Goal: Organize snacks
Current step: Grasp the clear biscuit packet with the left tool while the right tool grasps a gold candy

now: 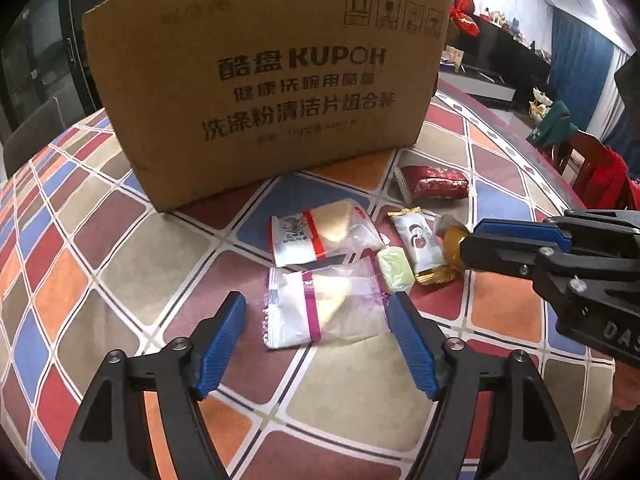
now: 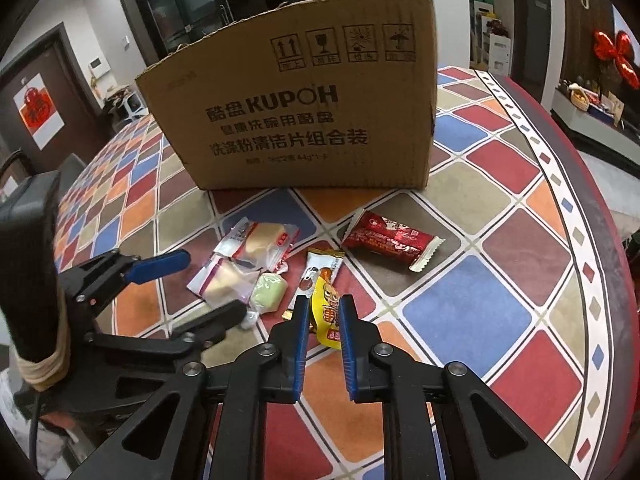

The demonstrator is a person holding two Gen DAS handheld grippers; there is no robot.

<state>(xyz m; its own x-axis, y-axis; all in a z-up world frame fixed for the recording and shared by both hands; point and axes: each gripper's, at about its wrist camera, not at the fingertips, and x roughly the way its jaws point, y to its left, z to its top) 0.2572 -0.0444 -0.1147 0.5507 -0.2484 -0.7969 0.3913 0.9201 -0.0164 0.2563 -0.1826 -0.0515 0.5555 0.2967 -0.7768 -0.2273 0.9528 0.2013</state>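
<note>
A brown cardboard box point(image 1: 260, 80) point(image 2: 296, 116) stands on the checkered table. In front of it lie several snacks: a clear packet with a purple band point(image 1: 324, 308) point(image 2: 224, 280), a clear packet with a red band point(image 1: 316, 236) point(image 2: 260, 244), a green candy point(image 1: 395, 269) point(image 2: 269, 291), a silver-gold bar point(image 1: 420, 244) point(image 2: 320, 268) and a red packet point(image 1: 436, 182) point(image 2: 390, 240). My left gripper point(image 1: 318, 312) point(image 2: 208, 284) is open, its pads either side of the purple-band packet. My right gripper point(image 2: 325, 312) point(image 1: 466, 246) is shut on a yellow snack packet point(image 2: 327, 316) point(image 1: 454, 246).
The round table point(image 2: 500, 264) has a dark rim point(image 2: 592, 208) at the right. A chair with red cloth point(image 1: 600, 176) stands beyond the edge. Shelves and a cabinet line the room behind.
</note>
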